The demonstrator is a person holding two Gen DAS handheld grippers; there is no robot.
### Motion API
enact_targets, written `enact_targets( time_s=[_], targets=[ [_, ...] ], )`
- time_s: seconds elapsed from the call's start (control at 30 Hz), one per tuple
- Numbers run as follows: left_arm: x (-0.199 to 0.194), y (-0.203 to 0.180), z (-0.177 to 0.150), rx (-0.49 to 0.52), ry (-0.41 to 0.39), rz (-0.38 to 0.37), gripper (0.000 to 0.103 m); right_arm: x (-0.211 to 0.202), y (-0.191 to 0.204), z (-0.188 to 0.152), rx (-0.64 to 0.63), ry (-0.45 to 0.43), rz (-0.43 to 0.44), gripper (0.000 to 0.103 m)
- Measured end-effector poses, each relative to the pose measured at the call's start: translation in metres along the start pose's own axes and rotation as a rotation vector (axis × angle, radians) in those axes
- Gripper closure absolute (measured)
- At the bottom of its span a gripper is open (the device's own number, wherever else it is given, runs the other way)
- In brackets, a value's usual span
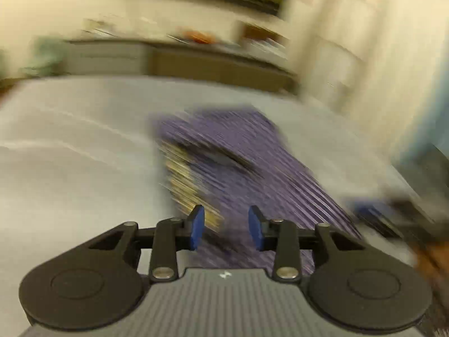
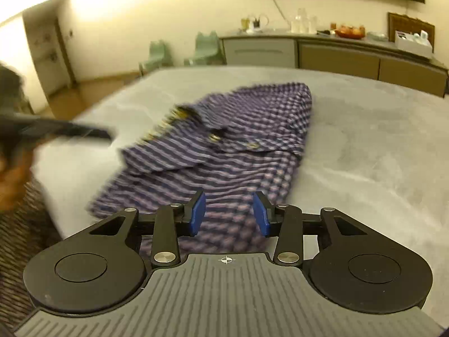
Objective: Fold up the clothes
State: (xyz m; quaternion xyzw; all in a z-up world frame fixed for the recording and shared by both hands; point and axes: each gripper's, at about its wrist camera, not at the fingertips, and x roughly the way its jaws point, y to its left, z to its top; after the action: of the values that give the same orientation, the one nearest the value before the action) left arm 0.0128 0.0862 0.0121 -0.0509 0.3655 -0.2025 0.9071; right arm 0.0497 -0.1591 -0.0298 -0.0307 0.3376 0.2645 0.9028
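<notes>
A purple and blue checked shirt (image 2: 224,151) lies partly folded on the grey bed sheet (image 2: 364,154), collar and buttons facing up. It also shows in the left wrist view (image 1: 252,168), heavily blurred. My right gripper (image 2: 229,214) is open and empty, just above the shirt's near end. My left gripper (image 1: 226,227) is open and empty above the shirt's near edge. The left gripper also appears as a dark blur at the left of the right wrist view (image 2: 56,132).
A long sideboard (image 2: 336,53) with jugs, glasses and a fruit bowl stands behind the bed. Two pale green chairs (image 2: 204,47) stand by the far wall. A doorway (image 2: 47,53) and wooden floor are at the left. The person's patterned sleeve (image 2: 19,224) is at lower left.
</notes>
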Motion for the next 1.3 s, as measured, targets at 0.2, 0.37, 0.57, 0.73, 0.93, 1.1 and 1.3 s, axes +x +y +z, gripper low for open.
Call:
enact_targets(
  time_s=[0.2, 0.37, 0.57, 0.73, 0.93, 1.1, 1.3],
  targets=[
    [0.047, -0.004, -0.024, 0.158, 0.101, 0.094, 0.084, 0.003, 0.035, 0.006, -0.066, 0.007, 0.067, 0.054],
    [0.064, 0.063, 0.023, 0.093, 0.029, 0.491, 0.076, 0.005, 0.065, 0.011, -0.122, 0.013, 0.124, 0.060],
    [0.000, 0.080, 0.011, -0.053, -0.073, 0.254, 0.066, 0.015, 0.056, 0.043, -0.159, -0.027, 0.069, 0.056],
    [0.045, 0.084, -0.011, -0.038, 0.049, 0.259, 0.067, 0.085, -0.030, 0.079, -0.149, 0.035, -0.126, 0.057],
    [0.103, 0.112, 0.034, 0.093, 0.073, 0.345, 0.075, 0.104, -0.081, 0.054, -0.073, 0.119, -0.137, 0.058],
    [0.146, 0.127, 0.078, 0.133, 0.069, 0.342, 0.073, 0.090, -0.059, 0.043, -0.110, 0.152, -0.195, 0.055],
    [0.143, 0.157, 0.093, 0.019, 0.010, 0.249, 0.069, 0.099, -0.100, 0.092, -0.053, -0.022, -0.180, 0.062]
  ],
)
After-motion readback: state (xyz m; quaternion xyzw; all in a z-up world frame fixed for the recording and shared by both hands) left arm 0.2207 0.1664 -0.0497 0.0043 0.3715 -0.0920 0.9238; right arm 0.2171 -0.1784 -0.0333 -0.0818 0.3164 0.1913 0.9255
